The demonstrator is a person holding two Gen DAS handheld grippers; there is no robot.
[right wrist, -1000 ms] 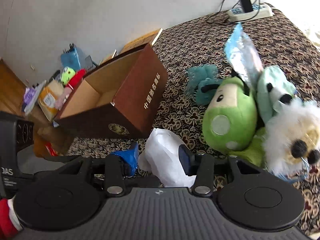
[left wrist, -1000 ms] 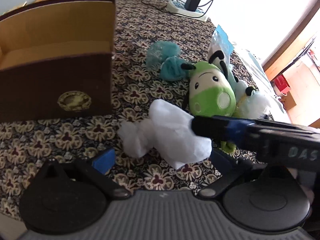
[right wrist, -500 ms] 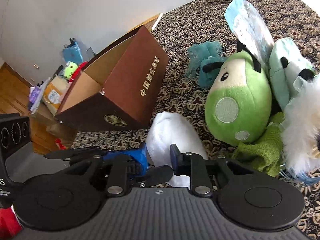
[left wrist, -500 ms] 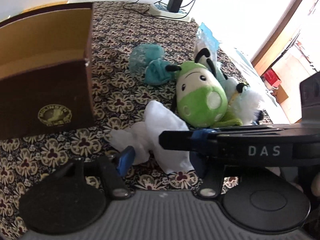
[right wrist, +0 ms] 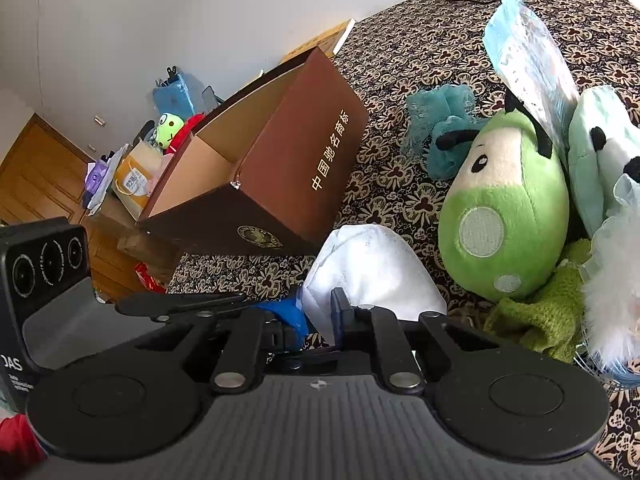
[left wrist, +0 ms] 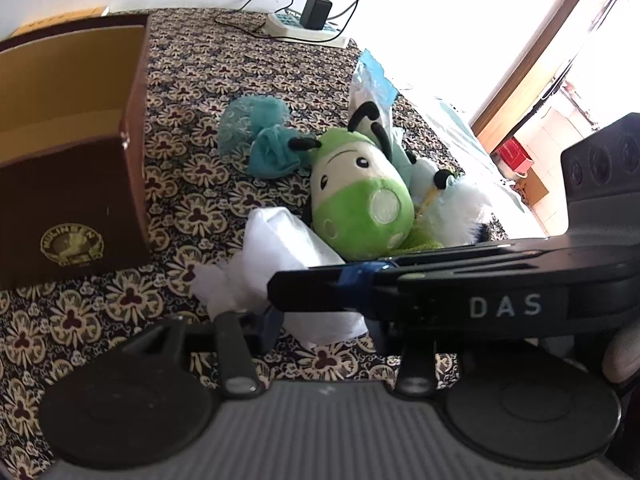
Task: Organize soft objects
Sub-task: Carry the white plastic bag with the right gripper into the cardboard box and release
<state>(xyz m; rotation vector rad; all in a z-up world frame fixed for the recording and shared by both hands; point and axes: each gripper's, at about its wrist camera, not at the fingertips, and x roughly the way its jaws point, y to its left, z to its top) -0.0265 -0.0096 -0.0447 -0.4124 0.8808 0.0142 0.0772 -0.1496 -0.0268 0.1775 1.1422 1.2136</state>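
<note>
My right gripper (right wrist: 318,314) is pinched on the near edge of the white mask (right wrist: 372,272); the pads themselves are half buried under its soft cloth, so the exact bite is hard to see. My left gripper (left wrist: 320,320) is closing around the same mask (left wrist: 280,248), but the right gripper's black arm (left wrist: 440,280) crosses that view and hides its right finger, so I cannot tell whether the pads press yet. The mask lies crumpled on the flower-patterned cloth (left wrist: 208,184), between the open brown cardboard box (right wrist: 280,176) and the green plush toy (right wrist: 504,216). The plush is smooth and egg-shaped, with a fuzzy white toy (right wrist: 612,300) beside it cut off by the frame. A teal net ruffle (left wrist: 256,140) lies behind, and a crinkly clear packet (right wrist: 528,60) leans on the toys.
</note>
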